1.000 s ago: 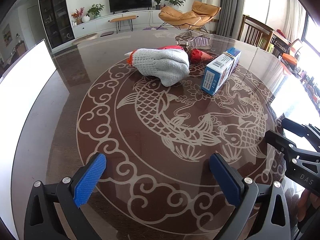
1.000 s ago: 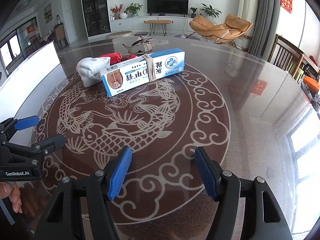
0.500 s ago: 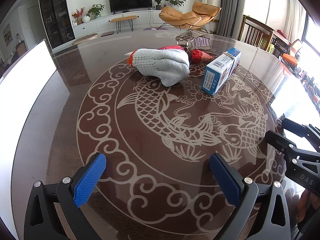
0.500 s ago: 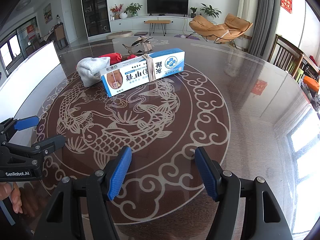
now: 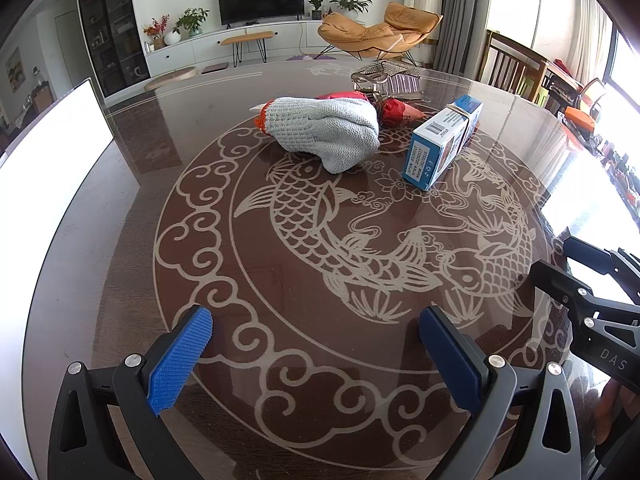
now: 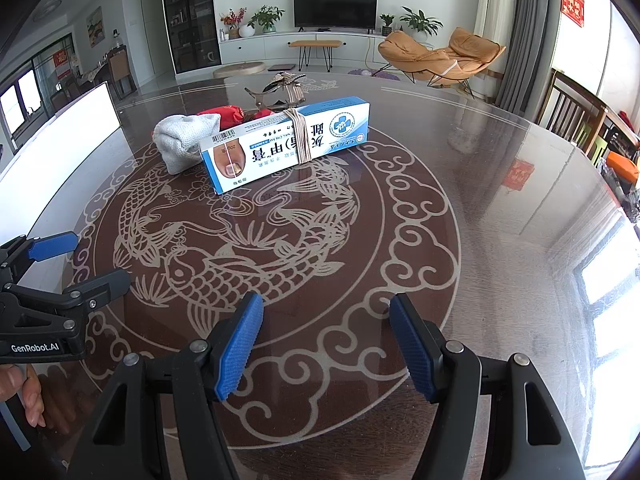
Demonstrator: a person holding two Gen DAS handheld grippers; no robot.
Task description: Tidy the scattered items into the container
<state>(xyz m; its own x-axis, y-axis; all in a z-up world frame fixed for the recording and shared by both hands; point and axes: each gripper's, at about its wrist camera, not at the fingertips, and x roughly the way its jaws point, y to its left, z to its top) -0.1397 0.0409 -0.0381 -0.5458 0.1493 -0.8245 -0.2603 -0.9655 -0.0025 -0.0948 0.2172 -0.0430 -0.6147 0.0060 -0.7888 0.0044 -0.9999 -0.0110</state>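
The left gripper (image 5: 316,354) is hovering over the near edge of the round table (image 5: 120,208), its blue pads spread wide with nothing between them. The right gripper (image 6: 326,344) is hovering beside it over the same near edge, its jaws likewise standing apart and gripping nothing. A hand (image 6: 28,396) is showing at the lower left corner of the right wrist view, under the left gripper's frame.

Past the fish pattern, toward the far half of the table, the scattered items are lying close together. A blue-and-white cream box (image 6: 286,142), bound with rubber bands, is lying on its long side. A grey knitted glove (image 5: 326,132) is lying just beside it. A red packet (image 5: 396,112) is sitting behind the glove, partly hidden. A wire basket (image 5: 386,80) is standing farthest off, near the far edge.
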